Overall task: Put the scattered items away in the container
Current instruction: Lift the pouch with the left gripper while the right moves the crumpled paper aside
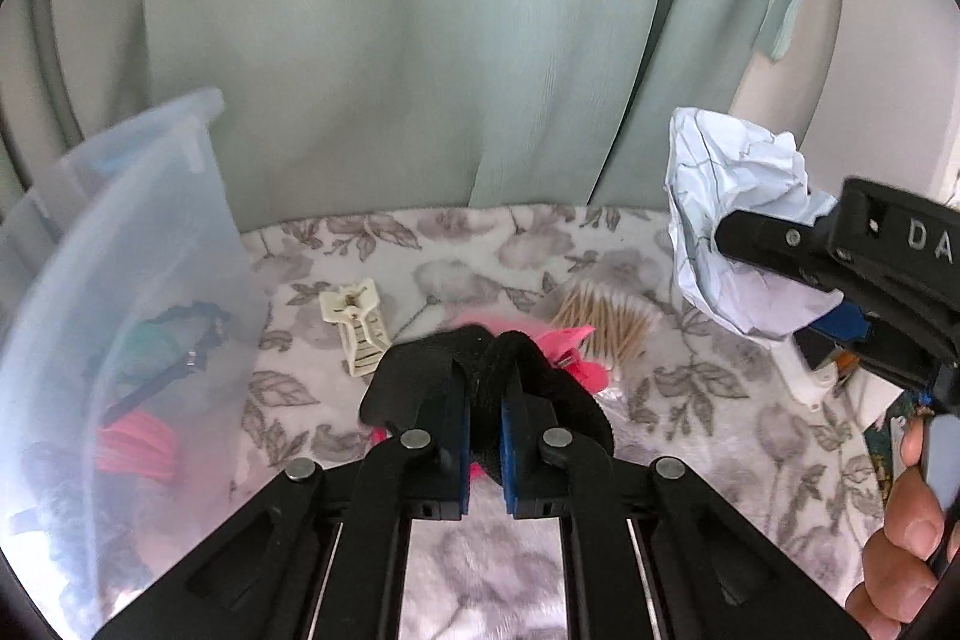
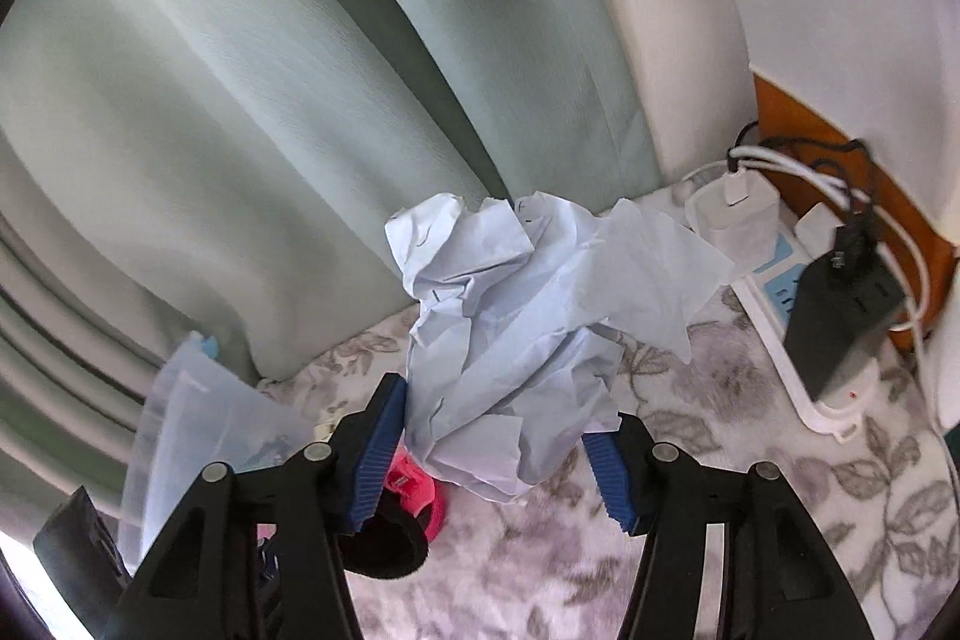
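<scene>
My left gripper (image 1: 485, 403) is shut on a black fabric strap (image 1: 510, 370), held above the floral cloth. A clear plastic container (image 1: 120, 310) stands at the left and holds pink and dark items. My right gripper (image 2: 498, 445) is shut on a crumpled white paper ball (image 2: 528, 304), lifted above the cloth; the ball also shows in the left wrist view (image 1: 732, 220). On the cloth lie a cream hair claw (image 1: 357, 328), a pink clip (image 1: 570, 349) and a bunch of cotton swabs (image 1: 606, 325). The container's edge (image 2: 198, 418) shows left of my right gripper.
A pale green curtain (image 1: 390, 40) hangs behind the cloth. A white power strip (image 2: 798, 316) with plugged chargers and cables lies at the right by the wall. The floral cloth (image 1: 720, 436) covers the surface.
</scene>
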